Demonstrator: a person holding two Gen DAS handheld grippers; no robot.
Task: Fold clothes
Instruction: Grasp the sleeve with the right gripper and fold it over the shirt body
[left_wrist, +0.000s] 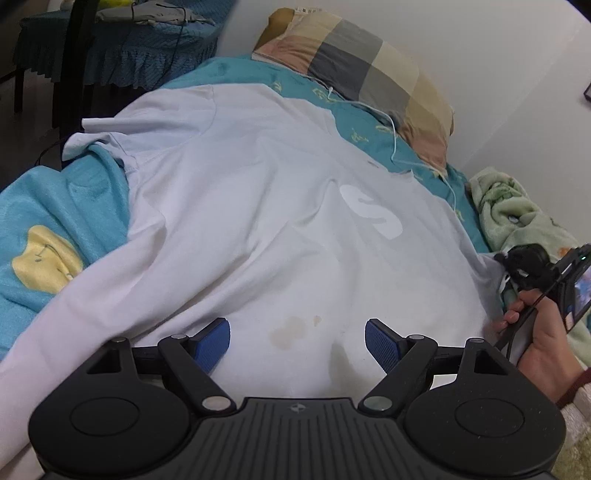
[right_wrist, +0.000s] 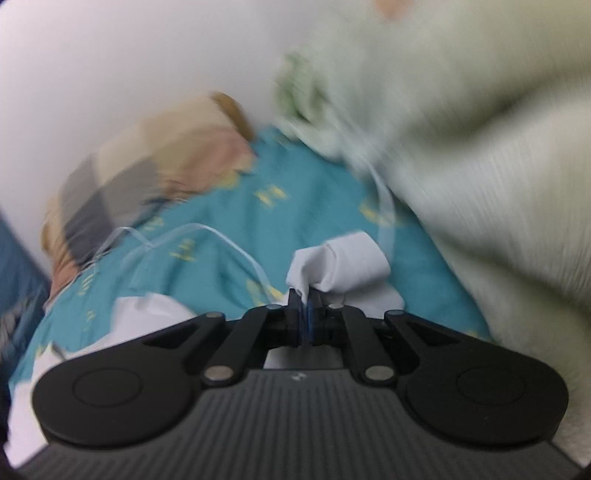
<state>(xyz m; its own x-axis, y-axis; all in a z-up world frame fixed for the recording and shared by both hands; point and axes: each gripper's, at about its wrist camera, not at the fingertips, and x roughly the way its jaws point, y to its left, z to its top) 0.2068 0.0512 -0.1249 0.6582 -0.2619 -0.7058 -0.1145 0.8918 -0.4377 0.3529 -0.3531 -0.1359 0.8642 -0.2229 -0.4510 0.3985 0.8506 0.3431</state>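
A white T-shirt (left_wrist: 258, 206) with a white "S" print lies spread on the teal bedspread (left_wrist: 55, 206). My left gripper (left_wrist: 297, 341) is open and empty, its blue pads hovering over the shirt's near part, by some faint stains. My right gripper (right_wrist: 306, 314) is shut on a bunched white piece of the shirt (right_wrist: 340, 266), held above the bedspread (right_wrist: 229, 229); this view is motion-blurred. In the left wrist view the right gripper (left_wrist: 524, 266) shows at the shirt's right edge, held by a hand.
A checked pillow (left_wrist: 362, 74) lies at the bed's head against the wall. A white cable (left_wrist: 395, 136) runs over the bedspread. A green fleece blanket (left_wrist: 517, 214) lies at the right. A chair with teal cover (left_wrist: 122, 48) stands at the back left.
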